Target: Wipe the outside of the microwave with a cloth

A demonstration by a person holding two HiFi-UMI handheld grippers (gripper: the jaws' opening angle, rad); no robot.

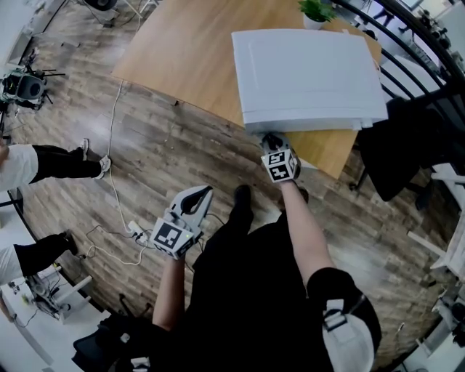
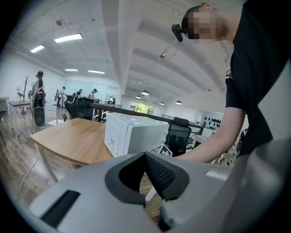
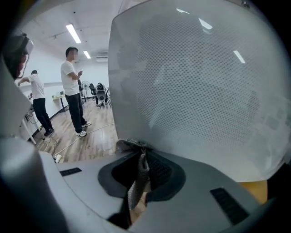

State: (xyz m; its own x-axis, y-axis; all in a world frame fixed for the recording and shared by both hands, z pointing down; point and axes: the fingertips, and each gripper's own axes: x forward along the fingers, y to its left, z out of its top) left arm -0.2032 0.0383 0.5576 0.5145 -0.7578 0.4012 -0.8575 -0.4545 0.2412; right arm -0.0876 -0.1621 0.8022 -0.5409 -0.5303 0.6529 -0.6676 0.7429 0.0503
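The white microwave (image 1: 305, 76) stands on a wooden table (image 1: 189, 58), near its front edge. My right gripper (image 1: 271, 139) is up against the microwave's front face, shut on a grey cloth (image 3: 135, 184) that is bunched between its jaws. In the right gripper view the door's dotted window (image 3: 204, 91) fills the frame, and the cloth's top edge touches it just above the right gripper (image 3: 143, 154). My left gripper (image 1: 202, 195) hangs low over the floor, away from the table, shut and holding nothing. The left gripper view shows the left gripper (image 2: 146, 155) and the microwave (image 2: 132, 134) beyond it.
A white cable and power strip (image 1: 134, 231) lie on the wood floor at left. A black office chair (image 1: 407, 145) stands right of the table, a potted plant (image 1: 317, 11) behind the microwave. People stand nearby (image 3: 72, 91); someone's legs (image 1: 51, 163) show at far left.
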